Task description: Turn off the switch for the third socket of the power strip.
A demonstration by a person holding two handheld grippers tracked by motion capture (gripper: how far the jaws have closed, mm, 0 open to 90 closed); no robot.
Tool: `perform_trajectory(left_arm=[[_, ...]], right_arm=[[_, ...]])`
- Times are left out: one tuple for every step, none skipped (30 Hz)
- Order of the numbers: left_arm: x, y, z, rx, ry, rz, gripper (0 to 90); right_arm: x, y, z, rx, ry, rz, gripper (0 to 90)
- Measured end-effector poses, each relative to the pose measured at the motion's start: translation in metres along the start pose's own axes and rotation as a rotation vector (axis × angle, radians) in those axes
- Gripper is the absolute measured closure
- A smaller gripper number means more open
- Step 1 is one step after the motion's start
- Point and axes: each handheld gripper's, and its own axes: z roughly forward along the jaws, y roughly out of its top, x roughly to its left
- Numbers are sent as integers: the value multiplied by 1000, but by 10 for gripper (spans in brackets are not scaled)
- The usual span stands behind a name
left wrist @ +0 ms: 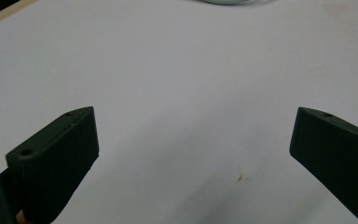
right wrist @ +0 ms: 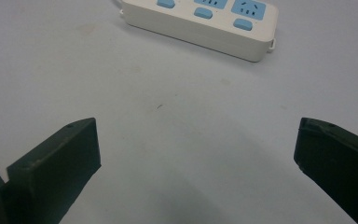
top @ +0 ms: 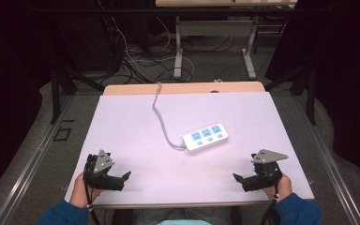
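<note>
A white power strip (top: 206, 137) with three blue sockets and blue switches lies flat near the middle of the white table (top: 136, 122); its grey cable (top: 160, 117) runs to the far edge. In the right gripper view the power strip (right wrist: 205, 23) lies ahead of the jaws. My left gripper (top: 125, 178) rests near the front left edge, held by a hand, open with nothing between its jaws; the same left gripper (left wrist: 193, 154) hangs over bare table. My right gripper (top: 238, 178) sits at the front right, open and empty; in its own view the right gripper (right wrist: 196, 158) points toward the strip.
Beyond the table's far edge, the floor holds tangled cables (top: 131, 61) and the metal legs of another table (top: 178, 51). Dark curtains close in both sides. A metal rail (top: 33, 159) runs along the floor at left.
</note>
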Motion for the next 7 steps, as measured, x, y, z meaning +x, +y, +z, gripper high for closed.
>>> perform_trajectory(left_arm=[[0, 0, 0, -3, 1, -3, 10], [0, 0, 0, 0, 0, 1, 10], [0, 0, 0, 1, 6, 9, 10], [0, 0, 0, 1, -1, 2, 10], [0, 0, 0, 2, -2, 2, 10], [0, 0, 0, 1, 1, 4, 10], [1, 0, 0, -2, 4, 3, 9]], right_arm=[[0, 0, 0, 2, 1, 1, 0], [0, 0, 0, 3, 5, 0, 0], [0, 0, 0, 2, 4, -3, 0], [0, 0, 0, 2, 2, -2, 0], [0, 0, 0, 3, 5, -1, 0], [0, 0, 0, 2, 2, -2, 0], [0, 0, 0, 3, 6, 3, 0]])
